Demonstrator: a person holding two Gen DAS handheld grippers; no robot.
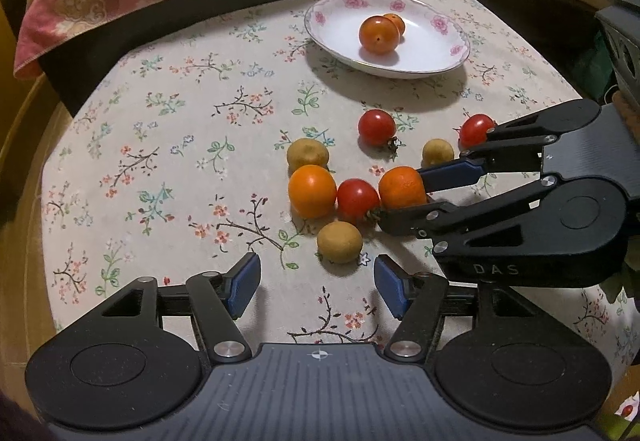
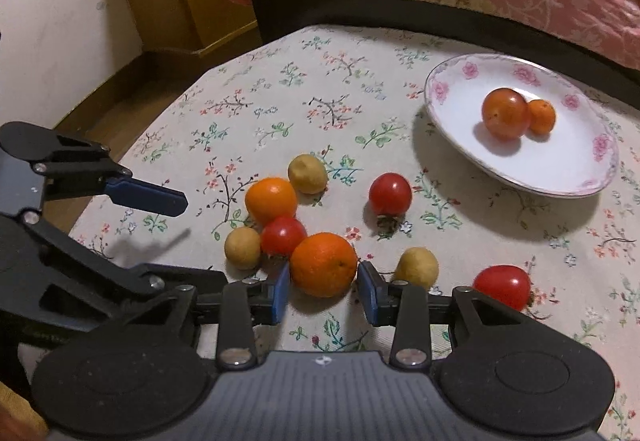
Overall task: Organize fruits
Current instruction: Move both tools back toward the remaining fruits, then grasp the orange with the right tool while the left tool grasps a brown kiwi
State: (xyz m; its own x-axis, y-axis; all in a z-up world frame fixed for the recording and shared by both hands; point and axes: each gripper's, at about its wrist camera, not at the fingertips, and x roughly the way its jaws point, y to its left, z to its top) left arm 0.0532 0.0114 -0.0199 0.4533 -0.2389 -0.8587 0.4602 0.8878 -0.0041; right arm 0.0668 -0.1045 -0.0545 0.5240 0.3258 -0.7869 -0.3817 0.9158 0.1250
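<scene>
A worktop covered in a floral cloth carried scattered fruit. The right gripper had its jaws clamped on an orange, which sat among a red tomato, a second orange and small tan fruits. The left gripper hovered just short of one tan fruit, its jaws apart and holding nothing. Further back, a flowered plate held two orange fruits touching each other.
</scene>
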